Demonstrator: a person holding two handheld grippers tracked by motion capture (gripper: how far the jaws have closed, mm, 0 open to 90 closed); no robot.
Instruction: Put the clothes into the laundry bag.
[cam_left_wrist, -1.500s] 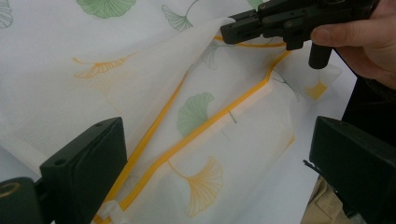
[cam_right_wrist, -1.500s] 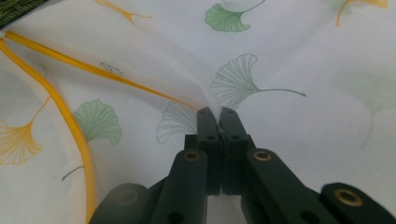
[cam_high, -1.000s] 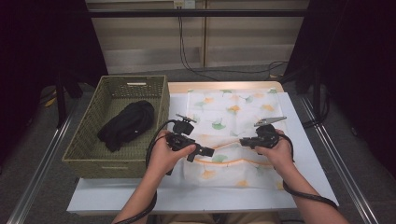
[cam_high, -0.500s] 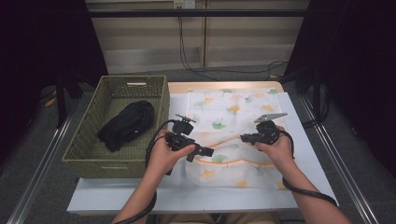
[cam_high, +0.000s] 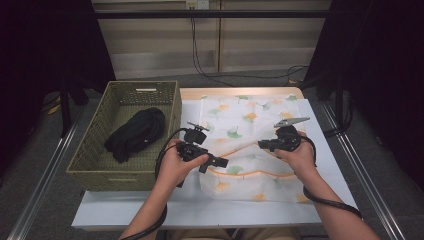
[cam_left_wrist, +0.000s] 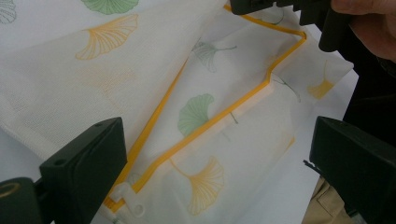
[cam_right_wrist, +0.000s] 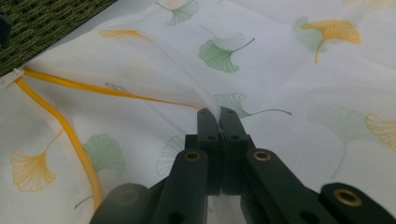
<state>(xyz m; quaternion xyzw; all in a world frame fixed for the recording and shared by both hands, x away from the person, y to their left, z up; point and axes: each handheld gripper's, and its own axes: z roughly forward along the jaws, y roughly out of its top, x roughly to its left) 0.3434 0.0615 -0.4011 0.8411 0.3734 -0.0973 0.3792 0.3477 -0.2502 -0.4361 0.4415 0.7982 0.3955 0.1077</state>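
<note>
A white mesh bag (cam_high: 240, 120) printed with green and orange leaves lies on the table, its yellow zipper (cam_high: 250, 173) open in a curve. My right gripper (cam_high: 261, 145) is shut on the bag's upper layer near the zipper and holds it up a little. In the right gripper view the shut gripper (cam_right_wrist: 218, 114) pinches a fold of the mesh bag (cam_right_wrist: 289, 74). My left gripper (cam_high: 222, 162) is open, just left of the bag's opening. In the left gripper view its jaws stand wide apart around the zipper (cam_left_wrist: 219, 116), with the white zipper pull (cam_left_wrist: 128, 203) low at the left.
A green woven basket (cam_high: 172, 107) stands at the left of the table with a black garment (cam_high: 135, 132) in it. The bare white table (cam_high: 150, 210) runs along the front edge. Cables trail from both grippers.
My right gripper has risen slightly and drawn toward the middle, lifting the bag's upper layer with it. The left gripper has barely moved.
</note>
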